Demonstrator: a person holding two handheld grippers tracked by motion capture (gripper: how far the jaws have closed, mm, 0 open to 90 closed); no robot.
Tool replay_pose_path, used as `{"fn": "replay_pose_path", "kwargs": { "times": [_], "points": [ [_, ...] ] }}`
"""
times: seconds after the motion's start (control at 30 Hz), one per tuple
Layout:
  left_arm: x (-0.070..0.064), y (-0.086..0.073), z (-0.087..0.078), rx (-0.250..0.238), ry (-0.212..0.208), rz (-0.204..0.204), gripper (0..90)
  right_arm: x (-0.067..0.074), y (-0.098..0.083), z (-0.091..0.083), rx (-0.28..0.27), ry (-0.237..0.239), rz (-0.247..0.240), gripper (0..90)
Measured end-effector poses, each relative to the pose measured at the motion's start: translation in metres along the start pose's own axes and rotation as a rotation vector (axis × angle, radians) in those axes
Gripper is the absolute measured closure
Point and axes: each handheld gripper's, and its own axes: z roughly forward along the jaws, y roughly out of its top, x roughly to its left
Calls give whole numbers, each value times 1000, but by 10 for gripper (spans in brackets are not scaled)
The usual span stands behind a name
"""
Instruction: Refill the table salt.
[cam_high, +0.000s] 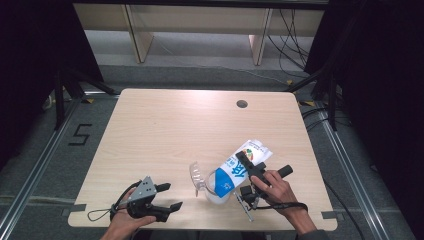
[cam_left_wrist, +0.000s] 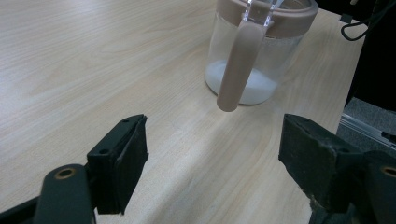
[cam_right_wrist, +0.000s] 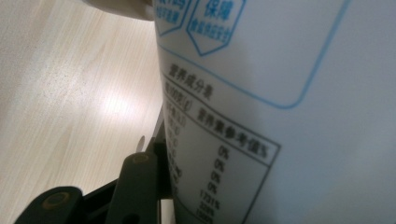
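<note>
A white and blue printed bag hangs tilted with its lower end over the mouth of a clear jar near the table's front edge. My right gripper is shut on the bag. In the right gripper view the bag presses against one finger, and the other jaw is hidden behind it. The jar has a brown rim and handle and holds white granules. Its clear lid stands flipped open. My left gripper rests open at the front left, its jaws pointing at the jar.
The wooden table has a round cable hole near its far edge. Dark stands and cables flank the table on the floor. Pale furniture legs stand beyond it.
</note>
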Motion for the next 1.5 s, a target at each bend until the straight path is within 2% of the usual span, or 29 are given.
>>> {"fn": "replay_pose_path", "kwargs": {
  "times": [0.7, 1.17, 1.33, 1.5],
  "points": [
    [0, 0, 0, 2, -1, -2, 231, 0, 0, 0, 0, -1, 3, 597],
    [0, 0, 0, 3, 4, -1, 232, -1, 1, -1, 5, 10, -12, 603],
    [0, 0, 0, 3, 0, 0, 231, 0, 0, 0, 2, 1, -1, 604],
    [0, 0, 0, 0, -1, -1, 232, 0, 1, 0, 1, 0, -11, 604]
  ]
}}
